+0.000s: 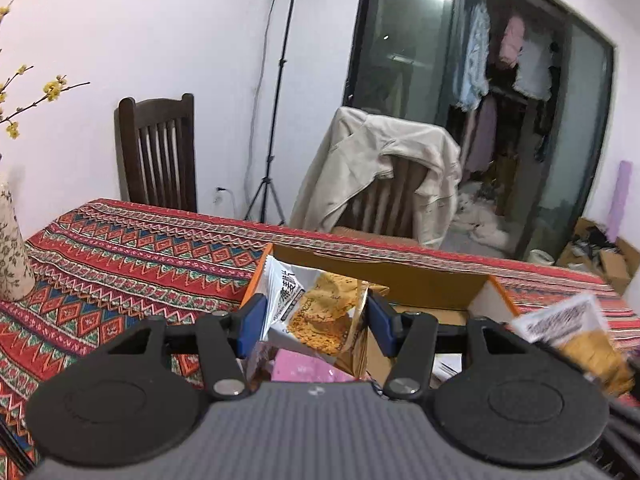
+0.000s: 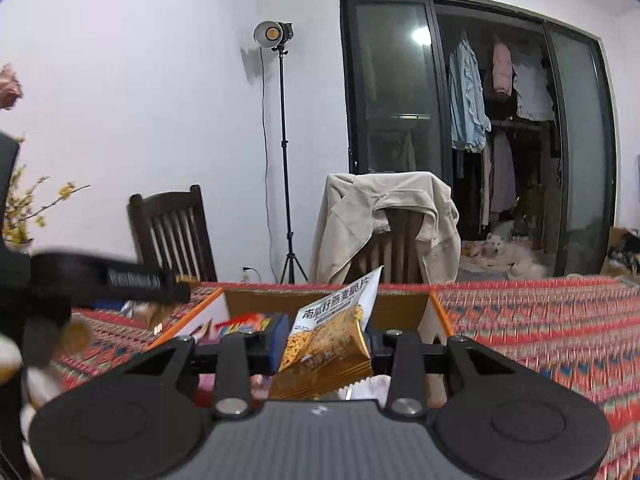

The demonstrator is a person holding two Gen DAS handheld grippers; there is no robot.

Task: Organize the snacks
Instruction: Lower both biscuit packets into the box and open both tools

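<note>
My left gripper is shut on a white-and-gold snack packet with yellow crisps printed on it, held above an open cardboard box with orange edges. A pink packet lies in the box below. My right gripper is shut on a similar packet with a pumpkin-seed print, also in front of the box. That second packet shows blurred at the right of the left wrist view. The left gripper appears blurred at the left of the right wrist view.
The box stands on a table with a red patterned cloth. A vase of yellow flowers is at the left. Behind the table are a dark wooden chair, a chair draped with a beige jacket and a light stand.
</note>
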